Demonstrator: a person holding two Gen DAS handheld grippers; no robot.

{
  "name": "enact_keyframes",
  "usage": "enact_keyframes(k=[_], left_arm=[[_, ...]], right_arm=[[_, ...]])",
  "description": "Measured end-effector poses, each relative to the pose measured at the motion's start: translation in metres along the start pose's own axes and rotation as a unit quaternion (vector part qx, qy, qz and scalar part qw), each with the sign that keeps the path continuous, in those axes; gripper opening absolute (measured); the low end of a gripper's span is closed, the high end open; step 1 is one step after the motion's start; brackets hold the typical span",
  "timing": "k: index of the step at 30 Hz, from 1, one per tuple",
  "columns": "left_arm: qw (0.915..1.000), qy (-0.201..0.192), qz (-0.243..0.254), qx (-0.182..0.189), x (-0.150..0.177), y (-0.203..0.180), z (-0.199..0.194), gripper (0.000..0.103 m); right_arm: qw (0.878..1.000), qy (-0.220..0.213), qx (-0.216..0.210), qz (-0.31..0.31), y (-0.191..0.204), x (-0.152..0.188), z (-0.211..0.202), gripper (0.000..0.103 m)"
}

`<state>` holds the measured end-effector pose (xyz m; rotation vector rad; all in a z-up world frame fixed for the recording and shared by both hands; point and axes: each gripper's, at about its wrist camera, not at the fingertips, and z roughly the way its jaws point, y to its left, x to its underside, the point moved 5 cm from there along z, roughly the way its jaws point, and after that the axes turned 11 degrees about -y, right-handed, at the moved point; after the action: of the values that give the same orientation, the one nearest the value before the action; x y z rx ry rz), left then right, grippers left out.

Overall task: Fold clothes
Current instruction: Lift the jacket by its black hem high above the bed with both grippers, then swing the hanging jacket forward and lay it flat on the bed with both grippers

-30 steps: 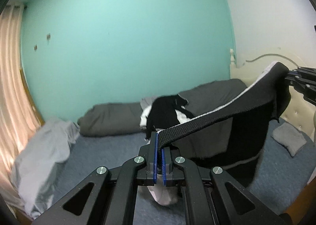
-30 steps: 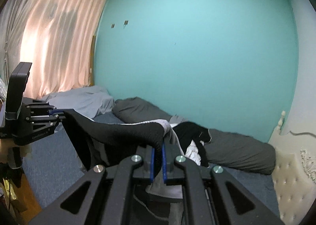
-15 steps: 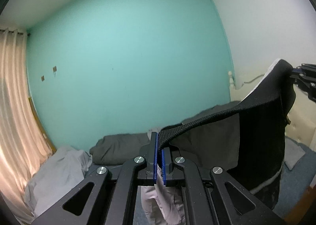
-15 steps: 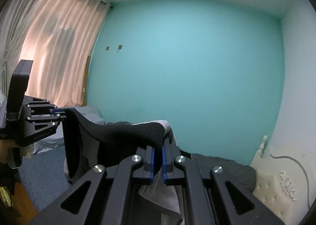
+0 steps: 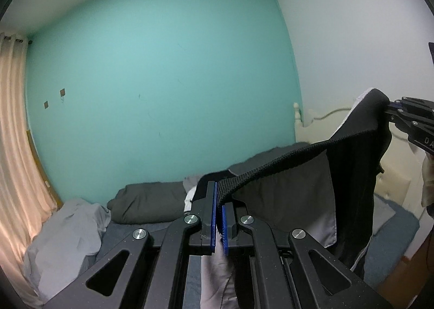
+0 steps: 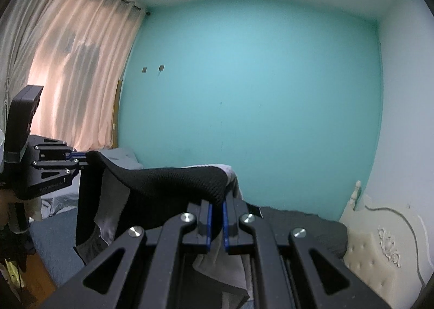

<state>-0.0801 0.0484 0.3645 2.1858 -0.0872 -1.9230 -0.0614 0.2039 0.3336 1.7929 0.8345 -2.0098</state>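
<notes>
Black shorts (image 5: pixel 352 173) hang stretched between left gripper (image 5: pixel 219 216) and right gripper (image 6: pixel 215 223), both clamped on the waistband.

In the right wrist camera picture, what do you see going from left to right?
Left gripper → pink curtain → black garment → right gripper → white headboard.

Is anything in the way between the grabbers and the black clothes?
Nothing visible: the left gripper and right gripper each already pinch the ribbed band of the black garment, which hangs stretched between them above the bed.
</notes>
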Motion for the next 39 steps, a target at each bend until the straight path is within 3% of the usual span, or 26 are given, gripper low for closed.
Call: enact_keyframes(k=[5,11,17,29,39], left_arm=[[0.9992,0.036,0.015,0.003,0.037,-0.019,0.017,0.003],[0.9965,0.08,0.015,0.014,0.087,-0.037,0.051,0.003],[0.9922,0.123,0.01,0.02,0.135,-0.05,0.096,0.003],[0.9818,0.185,-0.013,0.04,0.216,-0.047,0.239,0.003],[0.9663,0.249,-0.044,0.049,0.323,-0.034,0.381,0.003]], right_arm=[[0.999,0.033,-0.003,0.006,0.005,0.043,0.003,0.005],[0.996,0.088,-0.001,0.024,0.0,0.111,0.033,0.005],[0.992,0.124,-0.006,0.033,-0.004,0.156,0.073,0.005],[0.978,0.196,0.013,0.07,-0.04,0.274,0.196,0.005],[0.965,0.25,0.012,0.083,-0.075,0.391,0.312,0.005]])
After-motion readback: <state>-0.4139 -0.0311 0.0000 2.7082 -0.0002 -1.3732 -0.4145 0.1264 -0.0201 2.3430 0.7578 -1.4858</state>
